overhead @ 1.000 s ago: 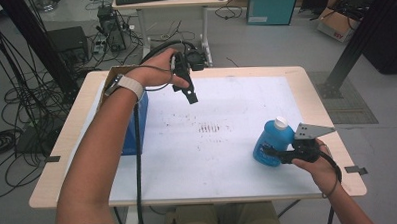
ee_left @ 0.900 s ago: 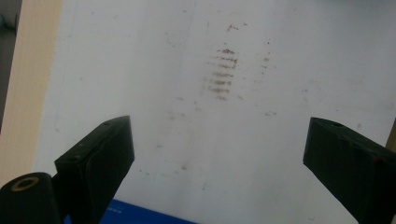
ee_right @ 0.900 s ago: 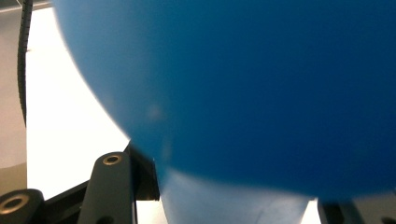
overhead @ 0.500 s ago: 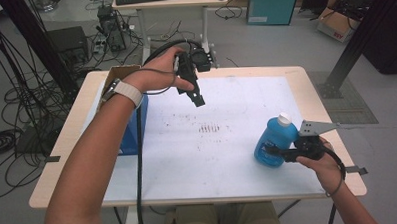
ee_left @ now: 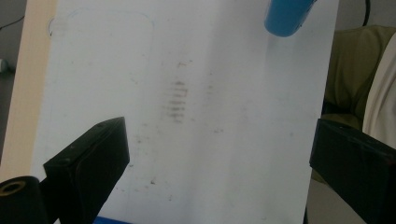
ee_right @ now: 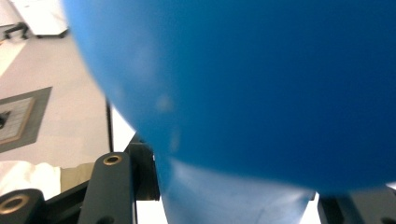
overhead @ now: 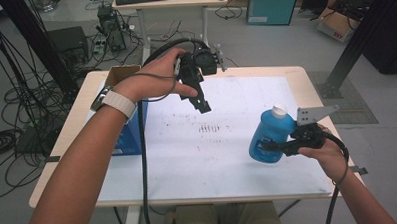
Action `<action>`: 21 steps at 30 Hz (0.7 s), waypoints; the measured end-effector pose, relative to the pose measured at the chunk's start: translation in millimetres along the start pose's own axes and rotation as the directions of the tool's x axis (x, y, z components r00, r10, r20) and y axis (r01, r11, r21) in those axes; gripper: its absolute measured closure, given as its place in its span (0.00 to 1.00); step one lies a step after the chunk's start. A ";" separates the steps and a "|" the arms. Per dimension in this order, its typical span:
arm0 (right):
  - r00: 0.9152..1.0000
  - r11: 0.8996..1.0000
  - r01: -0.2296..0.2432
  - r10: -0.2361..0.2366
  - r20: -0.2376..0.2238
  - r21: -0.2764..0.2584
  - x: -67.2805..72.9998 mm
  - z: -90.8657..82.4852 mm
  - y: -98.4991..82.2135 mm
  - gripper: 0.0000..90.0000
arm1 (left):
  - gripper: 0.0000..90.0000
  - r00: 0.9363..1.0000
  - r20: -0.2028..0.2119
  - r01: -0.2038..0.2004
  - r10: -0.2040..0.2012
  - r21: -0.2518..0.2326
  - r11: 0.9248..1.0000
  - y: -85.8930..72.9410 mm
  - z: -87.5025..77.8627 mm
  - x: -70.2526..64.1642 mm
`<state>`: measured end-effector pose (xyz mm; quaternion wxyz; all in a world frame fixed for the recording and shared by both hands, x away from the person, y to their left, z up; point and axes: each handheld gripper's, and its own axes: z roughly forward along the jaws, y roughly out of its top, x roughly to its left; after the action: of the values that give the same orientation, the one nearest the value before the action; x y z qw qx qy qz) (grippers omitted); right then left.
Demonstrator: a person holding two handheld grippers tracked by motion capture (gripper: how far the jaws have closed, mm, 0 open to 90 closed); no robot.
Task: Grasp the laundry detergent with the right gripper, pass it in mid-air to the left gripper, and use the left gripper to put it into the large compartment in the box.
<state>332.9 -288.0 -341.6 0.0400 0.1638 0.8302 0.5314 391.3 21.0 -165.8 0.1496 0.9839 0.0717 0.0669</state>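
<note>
At the right side of the table (overhead: 62, 147), the right gripper (overhead: 268, 147) clamps a blue bottle (overhead: 270, 137) by its lower body, its jaws closed on the plastic from both sides. The bottle stands tilted, its white cap (overhead: 278, 110) leaning up and slightly toward the far edge, and its base appears lifted just clear of the white mat (overhead: 188, 157) that covers the tabletop. In the right gripper view the bottle's blue wall (ee_right: 243, 84) sits hard against the lens between the two black jaws. The grey three-cornered plate (overhead: 314, 114) rides on top of this gripper, and the right hand (overhead: 328, 155) holds it from the near side. At the far left of the mat, the left gripper (overhead: 202, 104) hangs in the air, pointing down and toward the middle of the table — its jaws have just been opening and now stand wide apart with nothing between them. In the left gripper view the two black jaws frame bare mat with a cluster of dark smudges (ee_left: 177, 100), and the bottle's blue bottom (ee_left: 287, 16) shows at the top edge, well apart from these jaws. The left hand (overhead: 152, 76) grips the tool from above, a white watch strap (overhead: 117, 104) on the wrist. A blue box (overhead: 132, 129) stands at the left edge of the mat, beneath the left forearm — its contents cannot be told.
</note>
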 end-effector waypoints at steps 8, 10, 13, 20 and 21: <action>0.996 0.999 0.051 -0.050 -0.067 0.014 -0.8 4.6 30.4 0.48 | 0.06 1.000 0.018 0.025 -0.024 -0.017 1.000 -3.9 -17.4 -9.8; 0.995 0.998 0.066 -0.064 -0.076 0.020 -1.2 6.0 36.2 0.48 | 0.06 1.000 0.021 0.002 -0.002 0.000 1.000 -3.2 -21.0 -11.4; 0.992 0.996 0.083 -0.080 -0.101 0.026 -1.9 8.3 44.7 0.48 | 0.06 0.999 0.040 0.019 -0.018 -0.019 1.000 -1.1 -22.6 -18.1; 0.979 0.993 0.118 -0.112 -0.172 0.029 -0.2 15.4 63.7 0.48 | 0.06 0.997 0.081 0.012 -0.010 -0.021 1.000 3.3 -24.0 -28.6; 0.977 0.992 0.123 -0.115 -0.180 0.032 0.2 16.9 66.4 0.48 | 0.06 0.997 0.082 0.008 -0.006 -0.019 1.000 3.8 -24.3 -29.9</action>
<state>352.1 -247.9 -289.5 -0.0062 0.0664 0.8499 0.5227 358.8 19.5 -144.9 0.1621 0.9840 0.0682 0.0266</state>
